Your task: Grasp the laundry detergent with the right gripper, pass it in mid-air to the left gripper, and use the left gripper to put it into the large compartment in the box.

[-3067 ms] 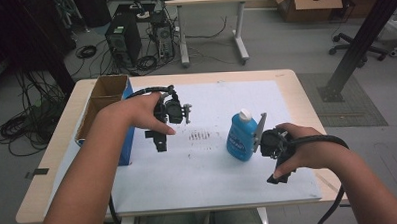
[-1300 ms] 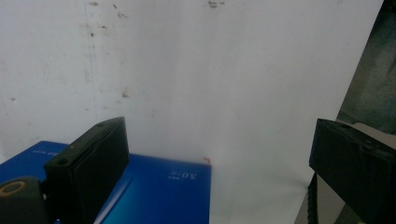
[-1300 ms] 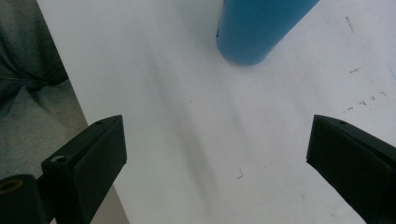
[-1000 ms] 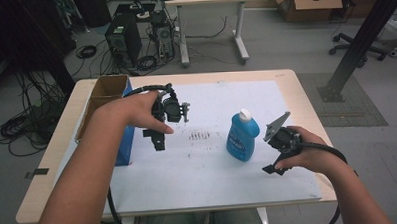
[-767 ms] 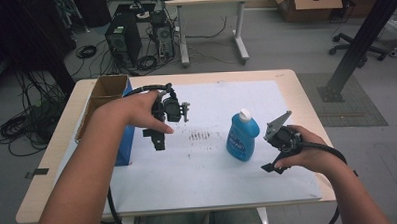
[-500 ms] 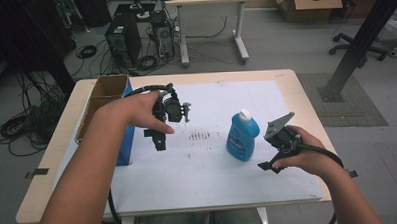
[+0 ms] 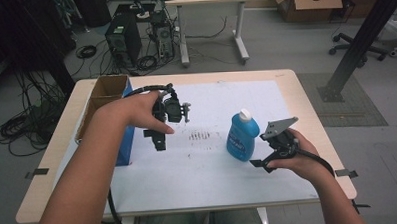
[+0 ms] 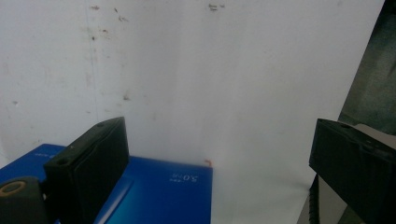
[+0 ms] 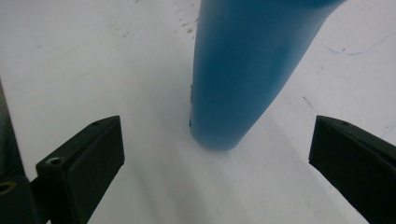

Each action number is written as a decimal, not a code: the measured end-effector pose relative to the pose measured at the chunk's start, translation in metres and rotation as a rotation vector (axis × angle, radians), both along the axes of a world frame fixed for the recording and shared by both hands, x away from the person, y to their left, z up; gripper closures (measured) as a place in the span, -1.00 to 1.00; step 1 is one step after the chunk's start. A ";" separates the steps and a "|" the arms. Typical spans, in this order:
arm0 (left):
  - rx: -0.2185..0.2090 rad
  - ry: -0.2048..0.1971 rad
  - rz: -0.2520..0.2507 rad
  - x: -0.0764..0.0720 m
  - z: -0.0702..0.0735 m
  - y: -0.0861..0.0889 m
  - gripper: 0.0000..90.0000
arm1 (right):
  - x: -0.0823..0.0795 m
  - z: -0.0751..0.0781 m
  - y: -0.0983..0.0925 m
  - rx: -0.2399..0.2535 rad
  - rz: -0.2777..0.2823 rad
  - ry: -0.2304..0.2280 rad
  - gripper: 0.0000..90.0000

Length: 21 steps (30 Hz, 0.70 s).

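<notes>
A person seated at a pale wooden table (image 7: 314, 120) covered with a scuffed white paper sheet (image 7: 208, 161) works two black hand-held grippers. The right gripper (image 7: 257, 164) sits low beside an upright blue plastic bottle with a white cap (image 7: 242, 136), its jaws spread wide and holding nothing. In the right gripper view the bottle's (image 9: 252, 70) smooth, rounded base stands on the sheet ahead of the jaws and between their lines, not yet touched; the low, level hold looks chosen to close on the bottle's lower body, where it is broad and steady.

The left gripper (image 7: 158, 142) hangs over the sheet's left part, jaws also wide apart and empty, pointing down beside a glossy blue rectangular carton (image 7: 123, 144) that lies flat at the table's left. The left gripper view shows the carton's (image 8: 163, 196) slick printed face under the near jaw. It appears parked out of the way while the right hand takes the bottle.

An open brown cardboard box (image 7: 102, 98) stands at the table's left rear corner, touching the carton. Dark speckled marks (image 7: 200, 137) stain the paper between the two grippers. The bottle's slippery, curved wall may call for a square, centred squeeze.
</notes>
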<state>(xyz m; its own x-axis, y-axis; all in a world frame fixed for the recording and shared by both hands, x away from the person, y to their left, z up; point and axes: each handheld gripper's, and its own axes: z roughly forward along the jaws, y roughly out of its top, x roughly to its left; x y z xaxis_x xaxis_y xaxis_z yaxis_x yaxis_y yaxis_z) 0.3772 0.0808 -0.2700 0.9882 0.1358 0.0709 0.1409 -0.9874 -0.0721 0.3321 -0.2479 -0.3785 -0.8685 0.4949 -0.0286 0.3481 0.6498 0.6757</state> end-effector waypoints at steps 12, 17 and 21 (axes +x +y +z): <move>-0.005 -0.009 -0.008 -0.002 0.002 0.002 -0.88 | -0.001 -0.012 0.003 0.102 -0.050 -0.043 -0.95; -0.011 -0.011 -0.003 -0.003 0.002 0.003 -0.88 | 0.000 -0.020 0.003 0.146 -0.076 -0.063 -0.95; -0.008 -0.012 -0.005 -0.004 0.002 0.003 -0.88 | 0.000 -0.025 0.003 0.186 -0.103 -0.088 -0.97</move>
<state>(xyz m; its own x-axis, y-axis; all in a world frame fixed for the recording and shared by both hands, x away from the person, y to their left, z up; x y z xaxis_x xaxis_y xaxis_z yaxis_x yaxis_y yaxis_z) 0.3733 0.0837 -0.2677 0.9880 0.1312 0.0812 0.1364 -0.9887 -0.0622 0.3316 -0.2451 -0.4030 -0.8115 0.5844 -0.0019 0.3406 0.4756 0.8110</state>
